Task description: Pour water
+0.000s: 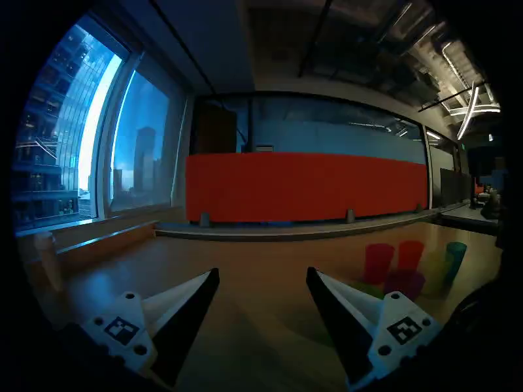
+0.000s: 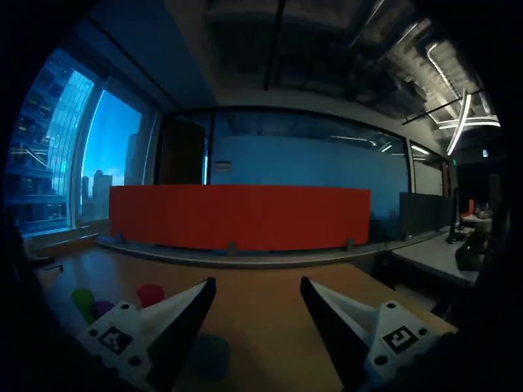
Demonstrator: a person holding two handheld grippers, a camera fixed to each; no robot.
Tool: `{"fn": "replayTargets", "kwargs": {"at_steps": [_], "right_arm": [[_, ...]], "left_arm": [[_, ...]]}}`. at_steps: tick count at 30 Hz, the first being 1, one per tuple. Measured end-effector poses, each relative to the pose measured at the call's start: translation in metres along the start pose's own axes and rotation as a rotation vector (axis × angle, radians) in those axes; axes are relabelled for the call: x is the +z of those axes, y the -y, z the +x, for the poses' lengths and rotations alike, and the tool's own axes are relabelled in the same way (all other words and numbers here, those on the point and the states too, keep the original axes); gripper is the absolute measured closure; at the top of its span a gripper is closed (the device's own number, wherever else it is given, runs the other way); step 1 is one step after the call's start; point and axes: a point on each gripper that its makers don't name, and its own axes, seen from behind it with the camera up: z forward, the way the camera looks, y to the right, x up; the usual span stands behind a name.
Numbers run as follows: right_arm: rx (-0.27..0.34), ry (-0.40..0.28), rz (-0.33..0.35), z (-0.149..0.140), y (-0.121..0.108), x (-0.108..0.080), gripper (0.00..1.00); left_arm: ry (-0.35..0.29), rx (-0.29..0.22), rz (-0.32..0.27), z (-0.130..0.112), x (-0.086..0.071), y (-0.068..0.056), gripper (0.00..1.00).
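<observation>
The cups (image 1: 410,256), a colourful bunch in red, teal, purple and green, sit on the wooden table (image 1: 261,320) around 4 o'clock in the left gripper view; in the right gripper view a few of them show at about 8 o'clock, partly behind a finger; the left gripper (image 1: 261,271) has its jaws wide apart, holding nothing; the right gripper (image 2: 257,281) is the same deal, spread and empty; a red partition (image 1: 301,186) runs across toward 12 o'clock behind the table; windows (image 1: 137,150) at 9 o'clock.
</observation>
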Motion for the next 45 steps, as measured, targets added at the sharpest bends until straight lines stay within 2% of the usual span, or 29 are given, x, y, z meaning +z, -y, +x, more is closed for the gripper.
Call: {"fn": "replayTargets", "kwargs": {"at_steps": [12,21,39,45], "right_arm": [[-0.011,-0.037,0.041,0.001,0.001,-0.001,0.00],[-0.015,-0.056,0.067,-0.010,0.007,0.007,0.00],[-0.033,-0.105,0.061,-0.032,0.022,0.025,0.00],[-0.029,-0.101,0.052,-0.045,0.020,0.029,0.00]], "left_arm": [[0.000,0.000,0.000,0.000,0.000,0.000,0.01],[0.000,0.000,0.000,0.000,0.000,0.000,0.01],[0.000,0.000,0.000,0.000,0.000,0.000,0.01],[0.000,0.000,0.000,0.000,0.000,0.001,0.01]]}}
